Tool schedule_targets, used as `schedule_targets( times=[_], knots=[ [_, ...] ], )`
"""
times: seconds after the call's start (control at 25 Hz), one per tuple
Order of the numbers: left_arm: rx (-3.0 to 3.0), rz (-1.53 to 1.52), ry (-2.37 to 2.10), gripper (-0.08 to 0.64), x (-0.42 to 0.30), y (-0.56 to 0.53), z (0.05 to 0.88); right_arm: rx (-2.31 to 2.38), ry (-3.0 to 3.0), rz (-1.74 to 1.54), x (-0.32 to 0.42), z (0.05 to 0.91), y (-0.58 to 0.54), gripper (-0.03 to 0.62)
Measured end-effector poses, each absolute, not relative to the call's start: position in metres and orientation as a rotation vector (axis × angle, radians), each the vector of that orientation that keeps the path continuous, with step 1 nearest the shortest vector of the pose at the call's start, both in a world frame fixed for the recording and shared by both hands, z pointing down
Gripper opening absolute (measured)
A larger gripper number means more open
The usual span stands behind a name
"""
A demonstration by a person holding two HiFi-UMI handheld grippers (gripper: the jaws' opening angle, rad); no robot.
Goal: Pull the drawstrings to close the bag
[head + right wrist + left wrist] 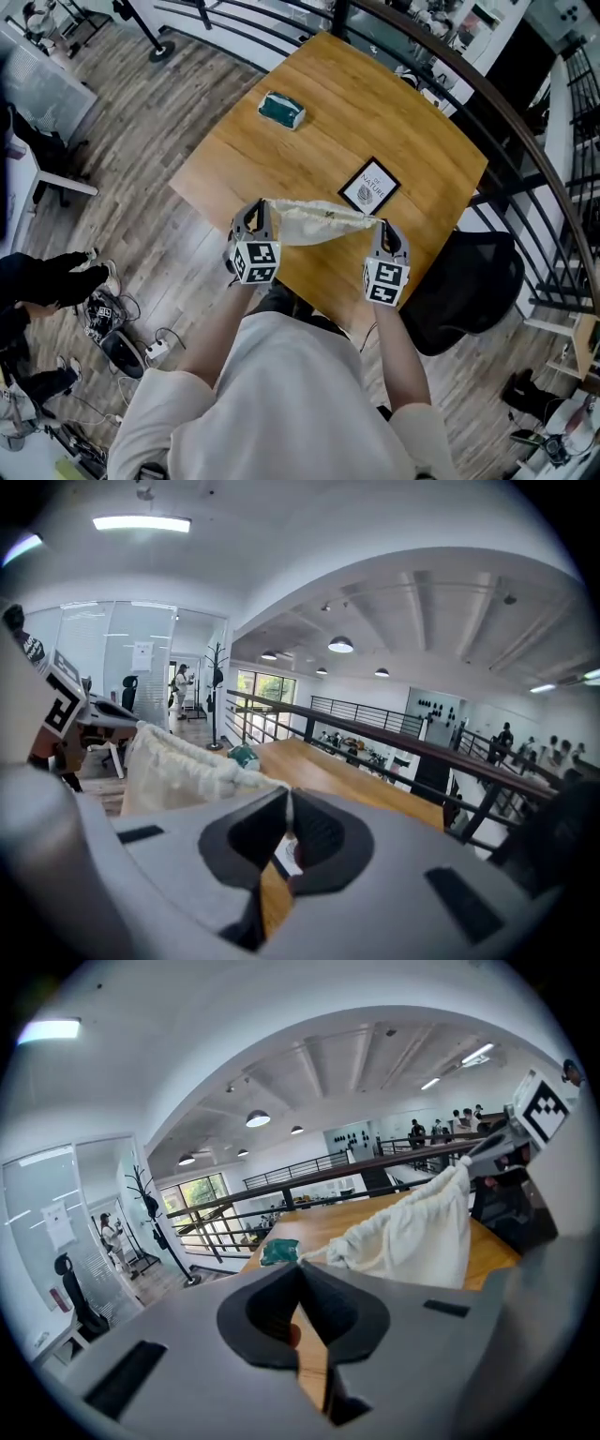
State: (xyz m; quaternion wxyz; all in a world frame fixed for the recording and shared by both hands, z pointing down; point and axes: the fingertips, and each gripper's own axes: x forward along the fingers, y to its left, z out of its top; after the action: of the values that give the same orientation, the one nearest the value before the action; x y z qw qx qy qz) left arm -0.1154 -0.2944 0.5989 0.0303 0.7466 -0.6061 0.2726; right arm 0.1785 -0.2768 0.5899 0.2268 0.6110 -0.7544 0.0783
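A white cloth drawstring bag (319, 223) hangs stretched between my two grippers, lifted off the wooden table (281, 155). My left gripper (261, 210) is shut on the drawstring at the bag's left end. In the left gripper view the cord (319, 1252) runs from my closed jaws (300, 1266) to the gathered mouth of the bag (422, 1232). My right gripper (382, 228) is shut on the drawstring at the right end. In the right gripper view the bag (173, 766) bunches up against the closed jaws (286, 794). The bag's mouth looks puckered along its top edge.
A teal packet (281, 110) lies at the table's far left. A black-framed card (369, 186) lies just beyond the bag. A black chair (469, 286) stands at the table's right, with a dark railing (525, 141) behind. Cables and shoes lie on the floor at the left.
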Motion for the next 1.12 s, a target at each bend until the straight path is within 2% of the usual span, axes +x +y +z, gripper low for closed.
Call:
schedule_targets(
  times=[0.4, 0.88, 1.12],
  knots=[
    [2.229, 0.683, -2.015, -0.006, -0.137, -0.303, 0.554, 1.905, -2.041, 0.215, 0.215, 0.540, -0.283, 0.009],
    [2.221, 0.535, -1.970, -0.005, -0.131, -0.311, 0.533, 2.116, -2.013, 0.278, 0.252, 0.506, -0.297, 0.009],
    [2.277, 0.575, -2.005, -0.005, -0.134, -0.311, 0.522, 2.205, -1.964, 0.381, 0.277, 0.512, -0.294, 0.009]
  ],
)
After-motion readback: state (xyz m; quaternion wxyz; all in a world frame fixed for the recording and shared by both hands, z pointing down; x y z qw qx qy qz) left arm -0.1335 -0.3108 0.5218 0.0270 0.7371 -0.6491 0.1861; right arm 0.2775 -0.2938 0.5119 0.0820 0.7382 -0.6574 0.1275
